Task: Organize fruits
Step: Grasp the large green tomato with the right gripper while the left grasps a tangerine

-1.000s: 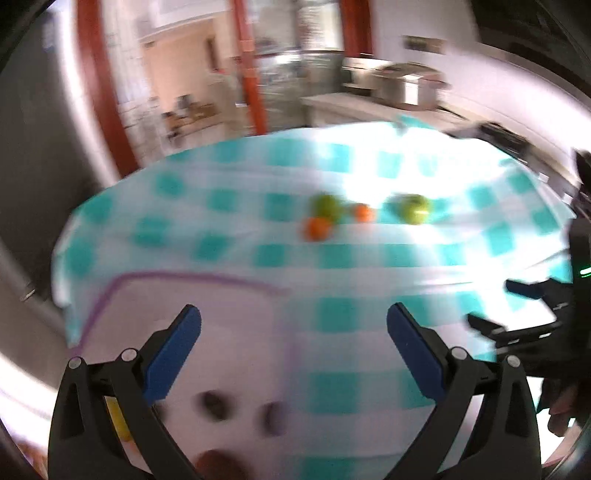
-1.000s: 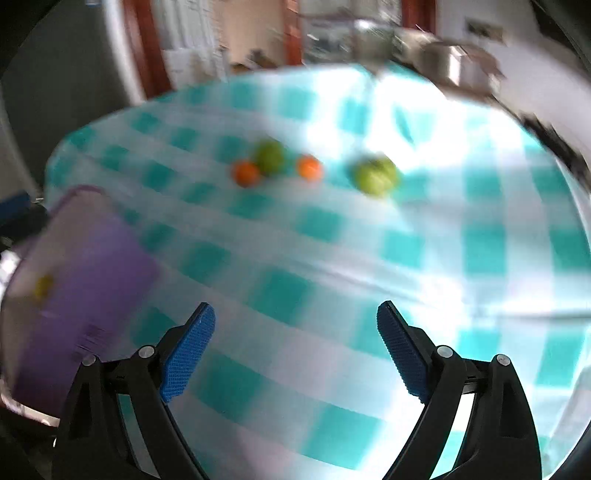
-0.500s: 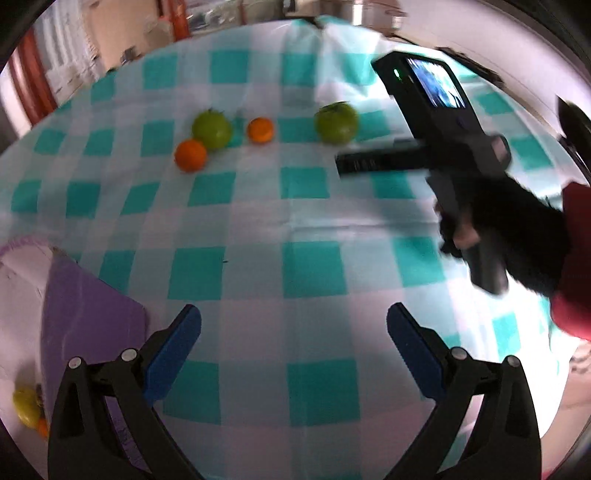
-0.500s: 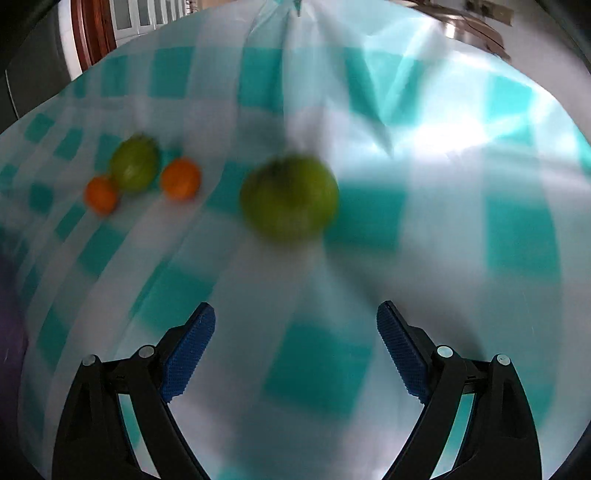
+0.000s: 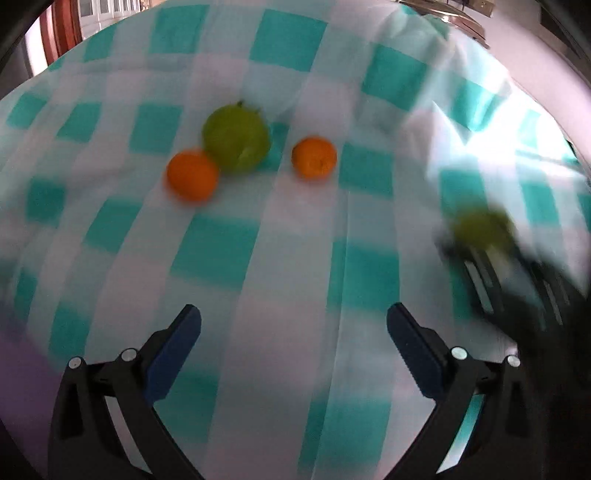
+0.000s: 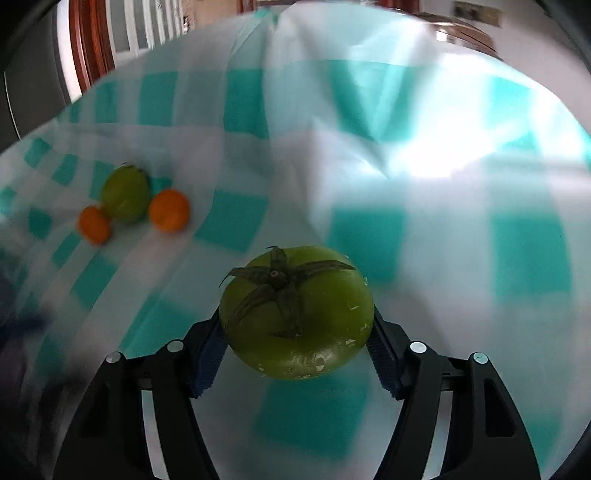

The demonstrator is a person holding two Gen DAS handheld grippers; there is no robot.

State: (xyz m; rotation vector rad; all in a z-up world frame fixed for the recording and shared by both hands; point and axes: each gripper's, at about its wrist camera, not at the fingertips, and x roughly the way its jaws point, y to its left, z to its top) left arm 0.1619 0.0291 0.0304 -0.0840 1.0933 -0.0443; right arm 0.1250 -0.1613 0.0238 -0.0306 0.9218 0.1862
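Observation:
A green tomato (image 6: 295, 314) with a dark stem sits between the blue pads of my right gripper (image 6: 295, 332), whose jaws are closing and touch both its sides. The left wrist view shows that tomato (image 5: 480, 225) blurred at the right, with the right gripper (image 5: 509, 280) on it. My left gripper (image 5: 293, 314) is open and holds nothing above the checked cloth. Ahead of it lie another green tomato (image 5: 236, 136) and two oranges (image 5: 192, 177) (image 5: 314, 157). The same group of tomato (image 6: 125, 199) and oranges (image 6: 94, 224) (image 6: 169, 209) lies at the left of the right wrist view.
A teal and white checked tablecloth (image 5: 369, 280) covers the table, with creases toward the far right. A purple edge (image 5: 18, 387) shows at the lower left. A metal pot (image 5: 461, 18) stands beyond the table's far edge, and a wooden door frame (image 6: 92, 48) is at the upper left.
Both grippers have come down and closer to the fruit. The right jaws have narrowed onto the green tomato. The purple container has slid almost out of the left wrist view.

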